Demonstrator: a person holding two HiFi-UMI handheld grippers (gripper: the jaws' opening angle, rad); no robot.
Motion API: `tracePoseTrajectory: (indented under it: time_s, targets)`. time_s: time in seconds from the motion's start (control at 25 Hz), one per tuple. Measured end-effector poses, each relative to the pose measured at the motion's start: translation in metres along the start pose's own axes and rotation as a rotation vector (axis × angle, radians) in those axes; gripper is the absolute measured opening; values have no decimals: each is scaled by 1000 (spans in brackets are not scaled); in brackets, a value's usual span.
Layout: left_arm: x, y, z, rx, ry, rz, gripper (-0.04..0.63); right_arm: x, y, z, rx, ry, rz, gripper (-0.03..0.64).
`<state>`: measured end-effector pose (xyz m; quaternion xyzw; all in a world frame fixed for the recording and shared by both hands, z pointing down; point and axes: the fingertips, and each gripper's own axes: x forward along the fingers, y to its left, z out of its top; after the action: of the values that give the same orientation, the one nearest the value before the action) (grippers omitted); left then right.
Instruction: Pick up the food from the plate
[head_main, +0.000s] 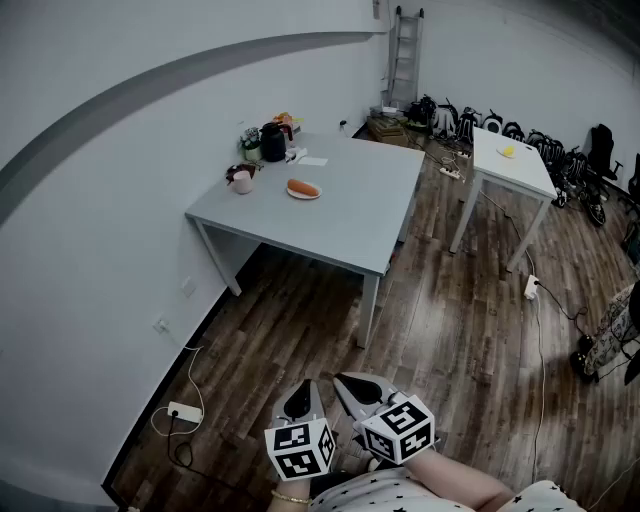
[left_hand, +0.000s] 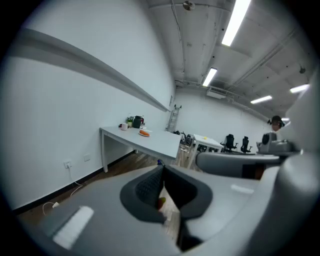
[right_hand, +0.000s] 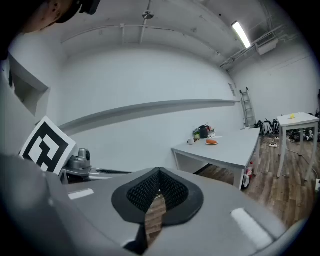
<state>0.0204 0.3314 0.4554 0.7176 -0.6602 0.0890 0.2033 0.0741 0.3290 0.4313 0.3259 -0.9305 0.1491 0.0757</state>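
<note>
Wood flooring fills the head view. The grey surface (head_main: 350, 215) at upper centre carries a plate (head_main: 305, 196) with orange food (head_main: 302, 187), well apart from my left hand-held gripper (head_main: 306, 385) and right hand-held gripper (head_main: 340, 380) at the bottom. Left gripper view: jaws together, empty. Right gripper view: jaws closed, empty.

No legible text, brand or number was found anywhere; the only markings were black-and-white square patterns on the cubes (head_main: 300, 448) of the left gripper (head_main: 303, 395) and right gripper (head_main: 352, 388), carrying no readable characters.
</note>
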Motion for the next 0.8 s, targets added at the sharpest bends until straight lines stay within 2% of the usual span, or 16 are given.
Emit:
tracePoseTrajectory:
  time_s: [0.48,0.64,0.8]
  targets:
    - [9,33,-9,-21,23,-10,8,37,11,-20,12,49,-8,-1]
    - [35,49,1,-28,18,-1,8,65,-7,-15,26,46,-4,-2]
    - [83,68,24,-29,2,7,8,113,-36,2,-16,45,17,-2]
